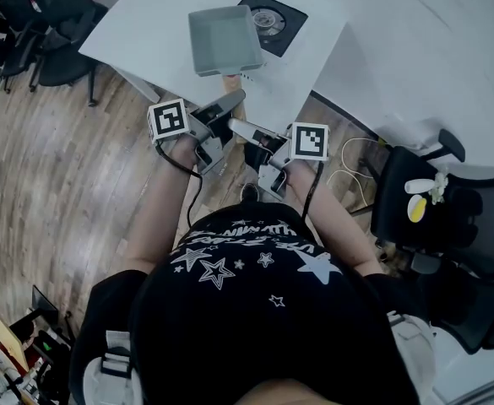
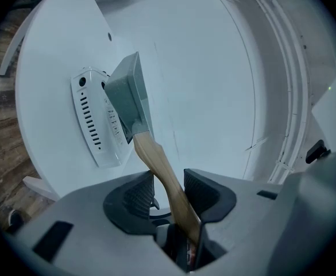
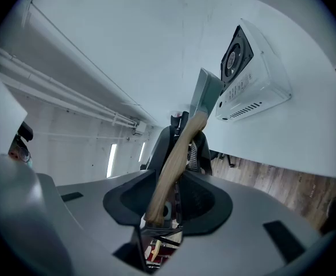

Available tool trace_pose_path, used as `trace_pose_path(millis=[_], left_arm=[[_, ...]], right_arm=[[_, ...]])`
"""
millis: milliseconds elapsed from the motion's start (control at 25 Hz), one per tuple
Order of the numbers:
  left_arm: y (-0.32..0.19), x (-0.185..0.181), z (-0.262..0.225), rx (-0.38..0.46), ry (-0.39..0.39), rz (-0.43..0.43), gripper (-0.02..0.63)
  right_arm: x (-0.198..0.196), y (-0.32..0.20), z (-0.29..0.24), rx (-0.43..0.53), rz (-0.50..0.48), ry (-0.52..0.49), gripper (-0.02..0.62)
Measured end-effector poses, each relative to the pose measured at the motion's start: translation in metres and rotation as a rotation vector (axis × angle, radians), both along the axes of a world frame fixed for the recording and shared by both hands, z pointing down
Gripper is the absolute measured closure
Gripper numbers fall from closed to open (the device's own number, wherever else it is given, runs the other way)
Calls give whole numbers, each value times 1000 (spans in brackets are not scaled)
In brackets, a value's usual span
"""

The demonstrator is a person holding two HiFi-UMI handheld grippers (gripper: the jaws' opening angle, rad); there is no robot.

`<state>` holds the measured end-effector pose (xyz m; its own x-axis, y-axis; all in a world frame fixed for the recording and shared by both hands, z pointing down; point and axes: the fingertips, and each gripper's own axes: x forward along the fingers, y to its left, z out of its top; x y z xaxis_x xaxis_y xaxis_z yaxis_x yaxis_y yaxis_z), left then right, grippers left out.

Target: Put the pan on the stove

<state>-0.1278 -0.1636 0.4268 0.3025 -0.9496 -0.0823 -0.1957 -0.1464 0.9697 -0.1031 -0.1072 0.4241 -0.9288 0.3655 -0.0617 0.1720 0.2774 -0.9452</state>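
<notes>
Holding 1 grey square pan [image 1: 224, 39] in the air over the white table [image 1: 145, 24], just left of and partly overlapping 1 black-topped stove [image 1: 274, 24]; not yet set down. Clamped on the wooden handle [image 1: 230, 83] by the left gripper [image 1: 230, 104] around its middle and by the right gripper [image 1: 240, 128] at its near end. Probably stiff and fairly light, yet front-heavy on so long a lever. Smooth rounded wood, so liable to twist between the pads. Best taken closer to the pan body and kept level. Counted: 1 pan, 1 handle, 1 stove, 1 table, 2 grippers.
</notes>
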Motion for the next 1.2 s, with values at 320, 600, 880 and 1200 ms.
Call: trace_pose_path(millis=[320, 600, 880, 1200], left_arm=[[-33, -12, 3, -6, -3, -12, 448], [-51, -19, 6, -18, -10, 4, 448], [-62, -27, 8, -17, 4, 72, 448], [-87, -61, 9, -23, 9, 235, 448]], right_arm=[[-11, -34, 1, 3, -21, -8, 454], [-19, -51, 3, -6, -4, -12, 454], [-31, -60, 5, -5, 58, -4, 454], [-75, -81, 4, -17, 212, -7, 453]])
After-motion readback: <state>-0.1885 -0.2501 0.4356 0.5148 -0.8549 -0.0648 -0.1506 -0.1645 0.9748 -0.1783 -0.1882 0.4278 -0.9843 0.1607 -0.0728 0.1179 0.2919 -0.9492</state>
